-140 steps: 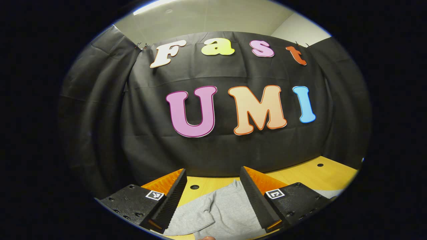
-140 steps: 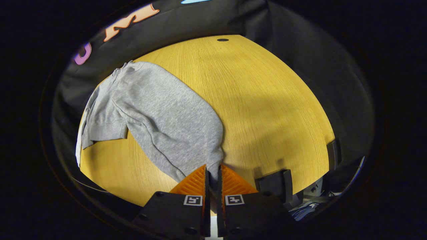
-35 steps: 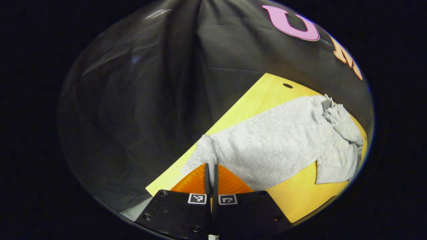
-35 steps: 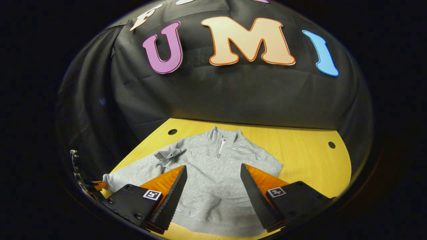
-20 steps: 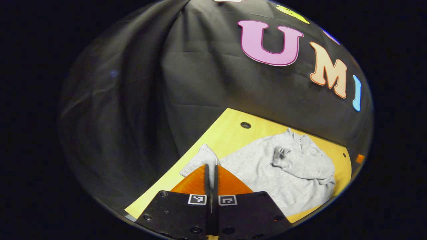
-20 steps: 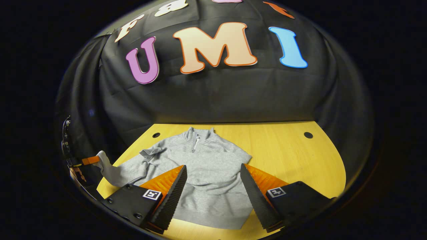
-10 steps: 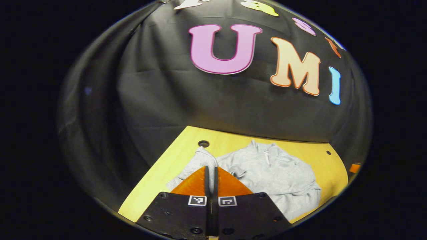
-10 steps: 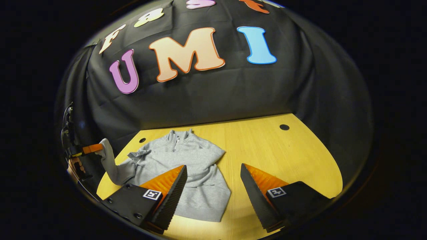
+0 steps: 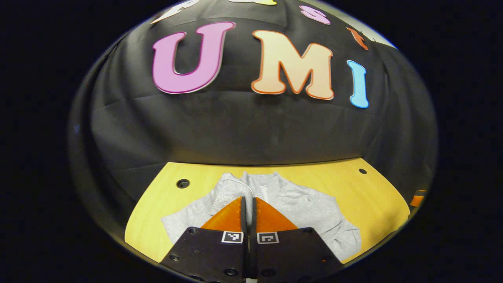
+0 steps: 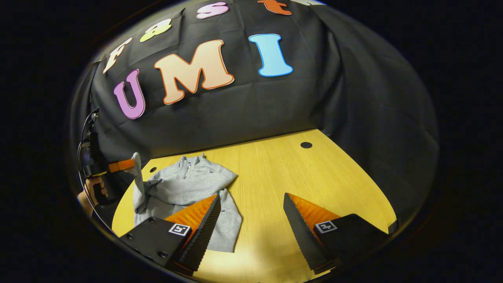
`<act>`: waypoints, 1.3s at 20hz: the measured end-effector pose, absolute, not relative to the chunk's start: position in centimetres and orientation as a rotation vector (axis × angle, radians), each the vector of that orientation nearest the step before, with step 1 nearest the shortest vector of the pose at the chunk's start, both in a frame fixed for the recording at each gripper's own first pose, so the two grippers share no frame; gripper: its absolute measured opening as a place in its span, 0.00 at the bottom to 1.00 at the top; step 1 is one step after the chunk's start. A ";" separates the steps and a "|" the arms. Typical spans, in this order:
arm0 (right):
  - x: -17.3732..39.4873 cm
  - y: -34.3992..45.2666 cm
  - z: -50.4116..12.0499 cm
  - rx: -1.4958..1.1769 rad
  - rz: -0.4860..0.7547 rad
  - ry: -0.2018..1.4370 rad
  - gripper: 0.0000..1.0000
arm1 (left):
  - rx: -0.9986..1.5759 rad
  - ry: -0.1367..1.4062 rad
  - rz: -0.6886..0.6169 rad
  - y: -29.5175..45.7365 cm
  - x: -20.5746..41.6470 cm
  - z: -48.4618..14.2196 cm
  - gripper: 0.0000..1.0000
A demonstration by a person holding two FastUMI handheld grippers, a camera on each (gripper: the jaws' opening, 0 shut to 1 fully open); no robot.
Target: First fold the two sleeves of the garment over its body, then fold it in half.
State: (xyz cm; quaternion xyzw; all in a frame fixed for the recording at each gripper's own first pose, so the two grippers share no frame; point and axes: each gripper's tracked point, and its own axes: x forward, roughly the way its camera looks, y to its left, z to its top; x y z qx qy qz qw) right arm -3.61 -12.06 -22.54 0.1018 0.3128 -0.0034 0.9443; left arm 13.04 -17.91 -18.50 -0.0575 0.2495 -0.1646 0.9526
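Note:
A grey zip-neck sweatshirt [image 10: 184, 186] lies flat on the yellow wooden table [image 10: 283, 173], collar toward the cloth wall. One sleeve [image 10: 214, 177] is folded across its chest. My left gripper [image 9: 248, 199] is shut on the cuff of the other sleeve [image 9: 232, 188], held above the sweatshirt's body [image 9: 310, 206]. In the right gripper view the left gripper [image 10: 131, 163] sits at the far left with that sleeve [image 10: 137, 184] hanging from it, a hand [image 10: 92, 192] behind it. My right gripper [image 10: 251, 195] is open over bare table, to the right of the sweatshirt.
The black cloth wall [image 10: 275, 106] closes the table's back and sides. Round holes [image 10: 306, 145] [image 9: 182, 183] sit near the table's far corners. Bare wood [image 10: 322, 177] stretches to the right of the sweatshirt.
My left gripper took the cuff at the table's left edge, lifted it and carried it inward over the body. My right gripper let go of its sleeve and swung right, open.

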 end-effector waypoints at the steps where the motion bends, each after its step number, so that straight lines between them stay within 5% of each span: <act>1: -3.9 -12.4 -22.7 0.208 -0.011 0.640 0.99 | -0.123 0.510 -0.357 -19.6 13.2 -18.4 0.00; 14: -7.4 -11.7 -26.5 0.222 0.044 0.717 0.96 | -0.004 0.573 -0.588 -36.5 13.0 -21.7 0.00; 22: -6.7 -8.0 -27.1 0.204 0.116 0.726 0.99 | 0.017 0.655 -0.629 -38.6 11.1 -25.2 0.05; 23: -6.6 -7.7 -27.3 0.203 0.122 0.728 0.99 | 0.006 0.656 -0.632 -38.6 10.9 -25.0 0.13; 26: -6.5 -6.7 -27.6 0.194 0.138 0.732 0.99 | 0.000 0.607 -0.604 -36.2 10.2 -23.6 1.00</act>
